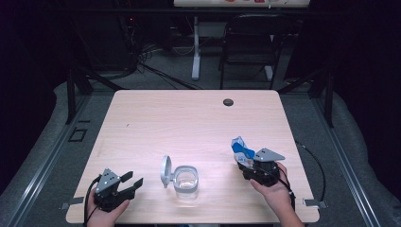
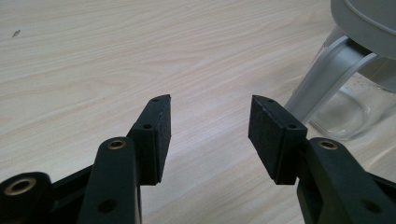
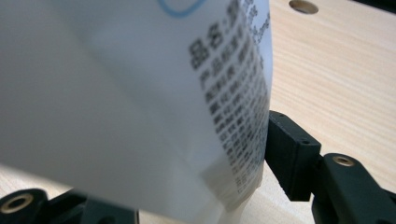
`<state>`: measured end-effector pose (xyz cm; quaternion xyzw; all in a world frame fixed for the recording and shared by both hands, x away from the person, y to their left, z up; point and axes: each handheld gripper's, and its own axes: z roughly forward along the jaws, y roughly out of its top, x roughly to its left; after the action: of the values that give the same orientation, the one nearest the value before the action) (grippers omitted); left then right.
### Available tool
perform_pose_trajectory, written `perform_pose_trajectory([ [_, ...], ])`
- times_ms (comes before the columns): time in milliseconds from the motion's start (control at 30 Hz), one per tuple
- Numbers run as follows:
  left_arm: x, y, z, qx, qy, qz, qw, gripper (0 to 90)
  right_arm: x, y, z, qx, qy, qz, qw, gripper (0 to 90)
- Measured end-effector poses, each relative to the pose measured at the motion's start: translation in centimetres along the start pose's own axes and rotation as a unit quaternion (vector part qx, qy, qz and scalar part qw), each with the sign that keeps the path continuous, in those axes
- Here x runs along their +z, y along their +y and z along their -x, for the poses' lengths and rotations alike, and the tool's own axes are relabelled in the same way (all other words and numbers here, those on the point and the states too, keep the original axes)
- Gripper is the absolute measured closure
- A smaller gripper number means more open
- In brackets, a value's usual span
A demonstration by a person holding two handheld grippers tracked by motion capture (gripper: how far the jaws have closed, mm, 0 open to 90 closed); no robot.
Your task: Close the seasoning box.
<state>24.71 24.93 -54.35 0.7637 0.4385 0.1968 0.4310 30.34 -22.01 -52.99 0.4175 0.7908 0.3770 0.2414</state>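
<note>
A person at a pale wooden surface [image 1: 189, 118] holds a claw in each hand, and the work looks to be getting the contents of a packet into a jar. The right claw [image 1: 246, 163] grips a white-and-blue packet [image 1: 241, 149] near the surface's right edge; in the right gripper view the packet [image 3: 140, 93], printed side toward the lens, sits between the pads with one black pad [image 3: 287, 149] pressed to its edge, held upright, probably so nothing spills before pouring. The clear jar [image 1: 187, 179] stands near the front edge between the two hands, its grey hinged lid [image 1: 165, 171] flipped up on its left side, leaving the mouth free to receive from the right. The left claw [image 1: 130, 182] rests low just left of the jar, jaws apart and holding nothing, pointing at it, seemingly ready to steady it; the left gripper view shows the lid's hinge arm [image 2: 327, 79] and glass wall just beyond its right pad [image 2: 266, 135]. Bare wood lies between packet and jar, so nothing blocks the carry. A dark cable hole [image 1: 228, 102] sits near the far edge, well away. Beyond the surface stand a black chair [image 1: 250, 47] and a white desk leg [image 1: 196, 47].
</note>
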Motion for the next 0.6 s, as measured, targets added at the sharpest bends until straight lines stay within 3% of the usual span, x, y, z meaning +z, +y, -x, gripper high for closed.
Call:
perform_pose_trajectory([
  [367,0.0,0.0,0.0,0.000,0.000,0.003,1.0000,50.0,-0.6,1.3,-0.8,-0.028,-0.017,0.012,0.9994,44.3],
  [600,0.0,0.1,0.2,0.003,-0.002,0.001,1.0000,49.9,-0.8,2.2,-1.7,-0.068,-0.043,0.011,0.9967,44.3],
])
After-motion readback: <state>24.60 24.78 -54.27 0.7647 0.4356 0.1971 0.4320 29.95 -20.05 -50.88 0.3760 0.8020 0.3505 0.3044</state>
